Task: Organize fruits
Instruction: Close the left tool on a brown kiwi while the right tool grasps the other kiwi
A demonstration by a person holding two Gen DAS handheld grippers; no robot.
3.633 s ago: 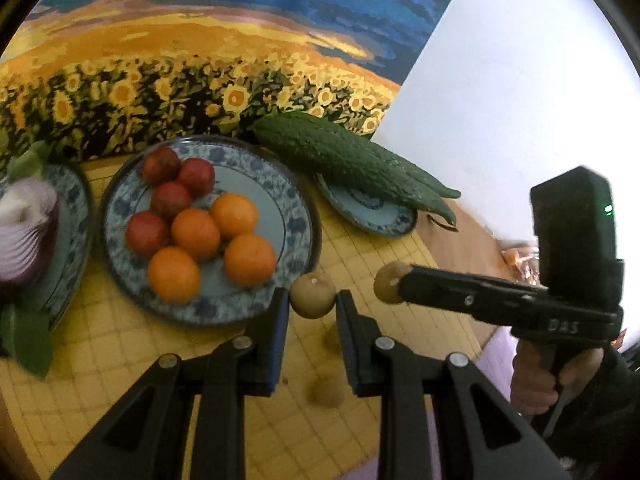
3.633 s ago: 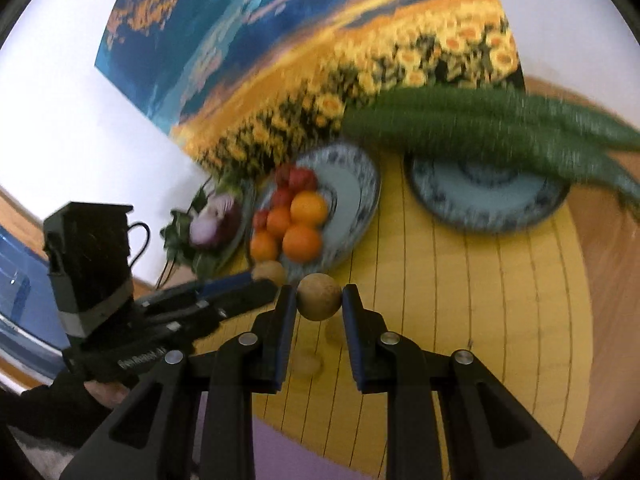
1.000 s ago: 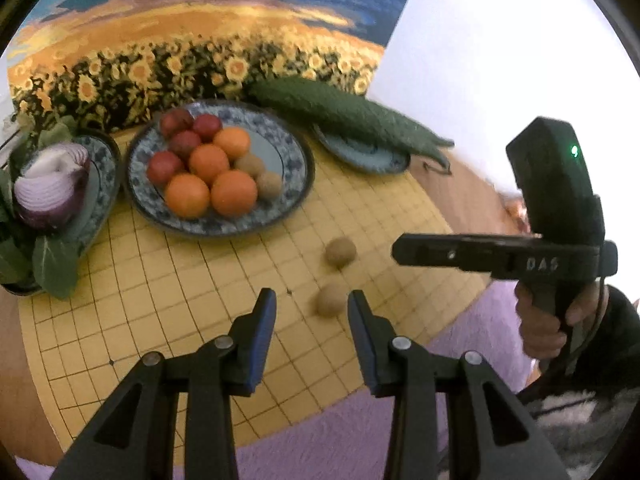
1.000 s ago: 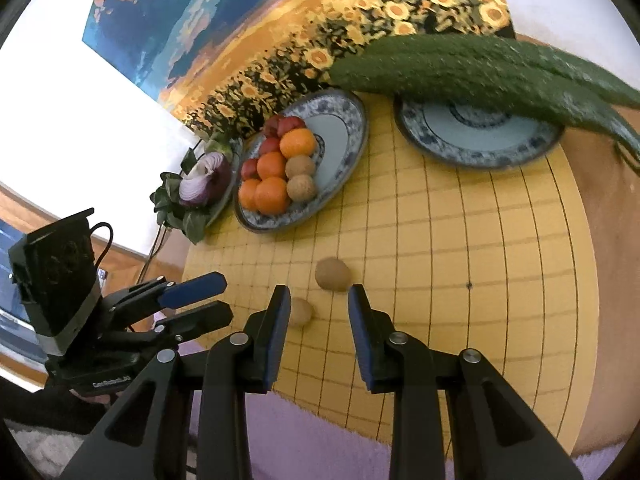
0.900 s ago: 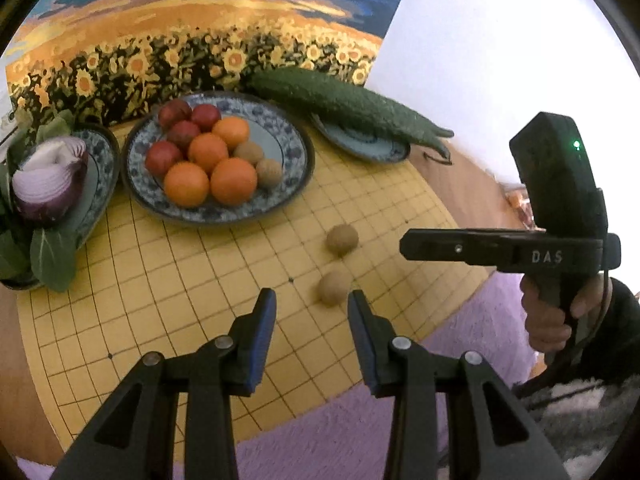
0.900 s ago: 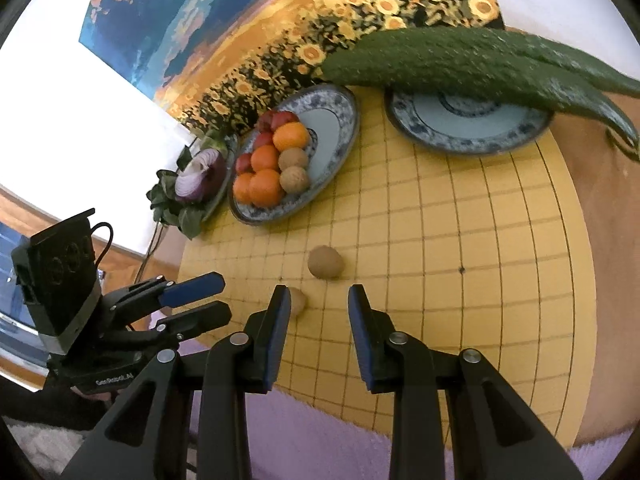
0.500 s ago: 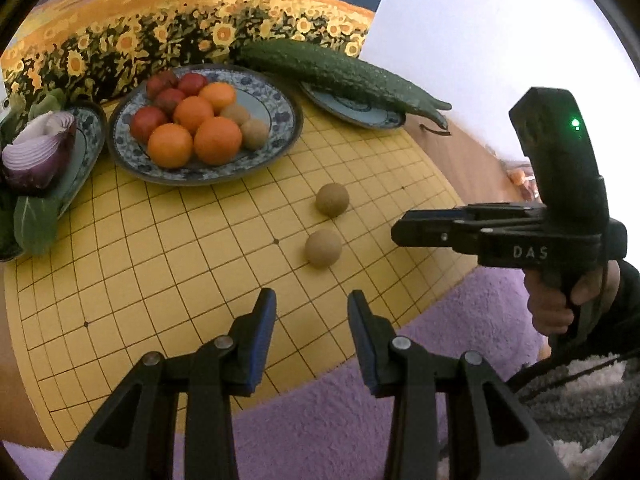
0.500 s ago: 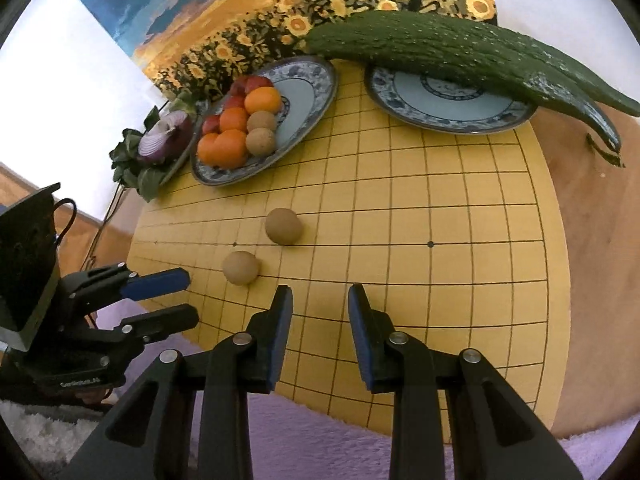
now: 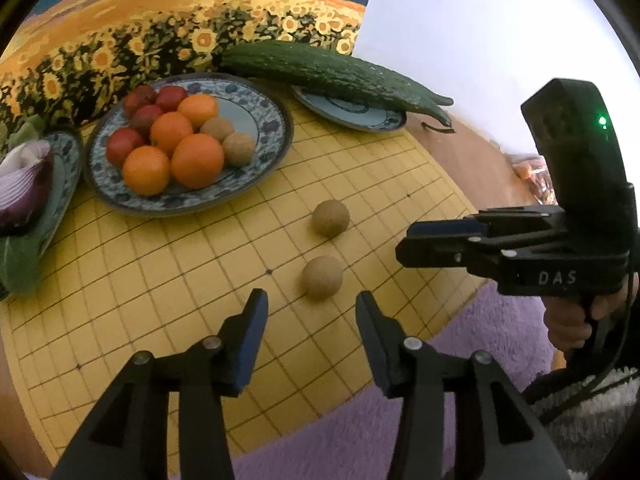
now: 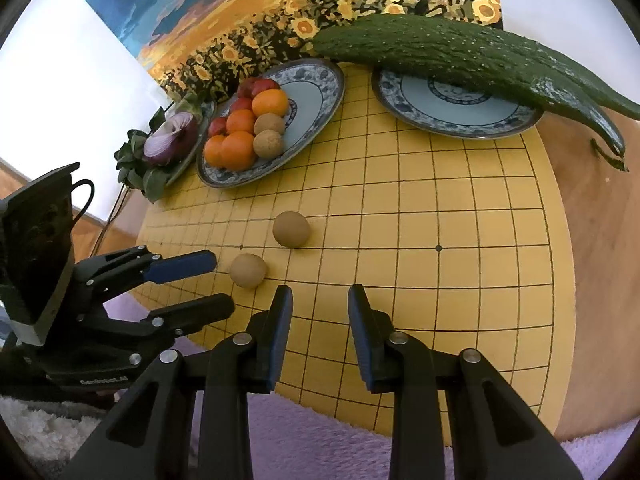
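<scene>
Left gripper [image 9: 311, 322] jaws opening, empty, just short of the nearer brown fruit [image 9: 322, 278]; right gripper [image 10: 320, 316] narrowly apart, empty; second loose fruit [image 9: 330, 218] beyond; farther, fruit plate [image 9: 264, 168] already holds two, so roughly half remains.

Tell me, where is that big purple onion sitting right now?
The purple onion lies on green leaves on a small plate at the board's far left, beside the fruit plate of oranges, in front of the sunflower painting.
</scene>
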